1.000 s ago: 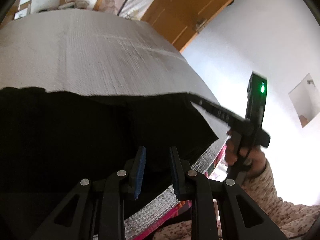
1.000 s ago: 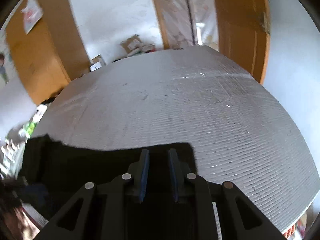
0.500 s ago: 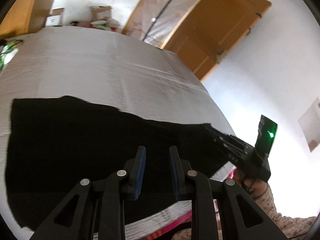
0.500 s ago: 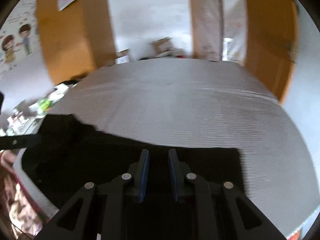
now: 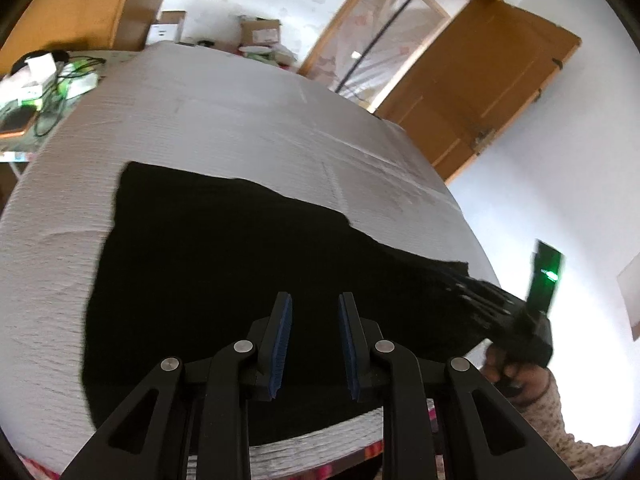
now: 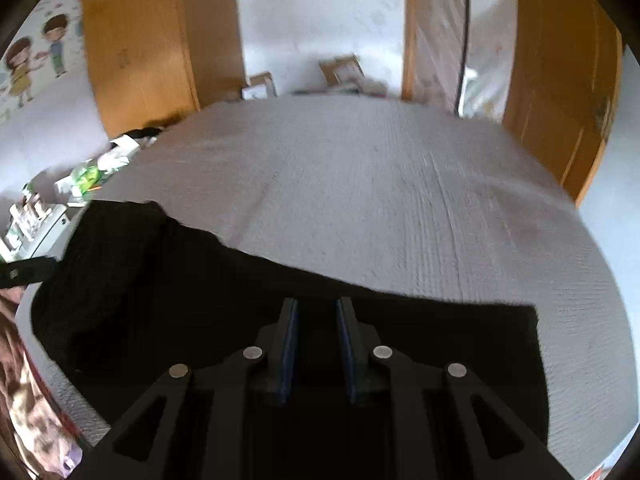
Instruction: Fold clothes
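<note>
Garment (image 5: 224,280), black, lies spread flat along the bed's (image 5: 248,128) near edge, long axis running side to side in front of me. My left tool (image 5: 314,344) hovers over its middle, blades spread, gripping nothing. My right tool (image 6: 316,344) is over the same cloth, nearer the right end, also parted and empty. I read both ends as reachable, the right corner (image 6: 524,316) closest to my right tool. How many folds it already carries, I can't tell.

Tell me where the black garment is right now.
The black garment lies spread on the grey quilted surface near its front edge, just ahead of the left gripper; in the right wrist view it fills the lower left.
</note>
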The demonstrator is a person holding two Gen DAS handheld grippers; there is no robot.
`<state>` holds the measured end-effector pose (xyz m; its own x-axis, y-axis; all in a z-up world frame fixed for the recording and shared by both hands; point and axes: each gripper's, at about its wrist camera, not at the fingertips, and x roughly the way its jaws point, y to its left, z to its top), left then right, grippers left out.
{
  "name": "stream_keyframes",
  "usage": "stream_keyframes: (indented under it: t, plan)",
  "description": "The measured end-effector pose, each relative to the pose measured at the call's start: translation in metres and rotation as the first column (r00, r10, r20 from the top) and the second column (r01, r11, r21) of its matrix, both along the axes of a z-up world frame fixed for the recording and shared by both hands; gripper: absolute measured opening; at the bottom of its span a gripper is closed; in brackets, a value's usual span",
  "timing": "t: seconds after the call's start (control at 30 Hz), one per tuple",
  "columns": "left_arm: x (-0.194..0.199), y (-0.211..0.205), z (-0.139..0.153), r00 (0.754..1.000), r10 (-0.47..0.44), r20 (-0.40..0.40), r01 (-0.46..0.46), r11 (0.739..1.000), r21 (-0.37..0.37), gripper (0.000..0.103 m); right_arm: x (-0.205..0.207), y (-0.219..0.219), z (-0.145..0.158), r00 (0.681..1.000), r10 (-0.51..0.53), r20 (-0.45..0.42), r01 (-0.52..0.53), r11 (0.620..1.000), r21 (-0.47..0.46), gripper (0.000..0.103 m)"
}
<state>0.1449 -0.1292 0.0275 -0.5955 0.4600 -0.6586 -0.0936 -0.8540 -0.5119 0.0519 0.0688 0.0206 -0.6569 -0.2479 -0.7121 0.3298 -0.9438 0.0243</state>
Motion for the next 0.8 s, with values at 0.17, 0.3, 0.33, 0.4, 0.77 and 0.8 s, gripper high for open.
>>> stream_keyframes:
  t: [0.17,0.3,0.33,0.4,0.77,0.8]
  plan:
    - [0.006,-0.031,-0.002,0.997,0.072,0.002,-0.072,0.997,-0.007,0.028,0.028,-0.035,0.021,0.988,0.13,-0.082,-0.134,0.99,-0.047,0.021]
    - [0.006,-0.058,-0.005,0.991,0.132,0.007,-0.132,0.991,-0.016,0.028,0.046,-0.078,0.029,0.946,0.299,-0.127,-0.308,0.95,-0.06,0.022]
    - [0.005,-0.064,-0.006,0.989,0.147,0.012,-0.147,0.989,-0.016,0.028,0.051,-0.09,0.028,0.932,0.339,-0.13,-0.348,0.936,-0.058,0.023]
    - [0.003,-0.071,-0.01,0.987,0.158,0.023,-0.157,0.987,-0.027,0.028,0.061,-0.116,0.022,0.895,0.428,-0.123,-0.438,0.897,-0.065,0.026]
    - [0.0,-0.107,-0.031,0.982,0.168,0.083,-0.162,0.984,-0.075,0.028,0.083,-0.217,-0.019,0.775,0.632,-0.017,-0.63,0.769,-0.107,0.047]
    - [-0.002,-0.11,-0.033,0.983,0.165,0.085,-0.159,0.985,-0.07,0.028,0.084,-0.223,-0.023,0.767,0.642,-0.01,-0.639,0.763,-0.1,0.05]
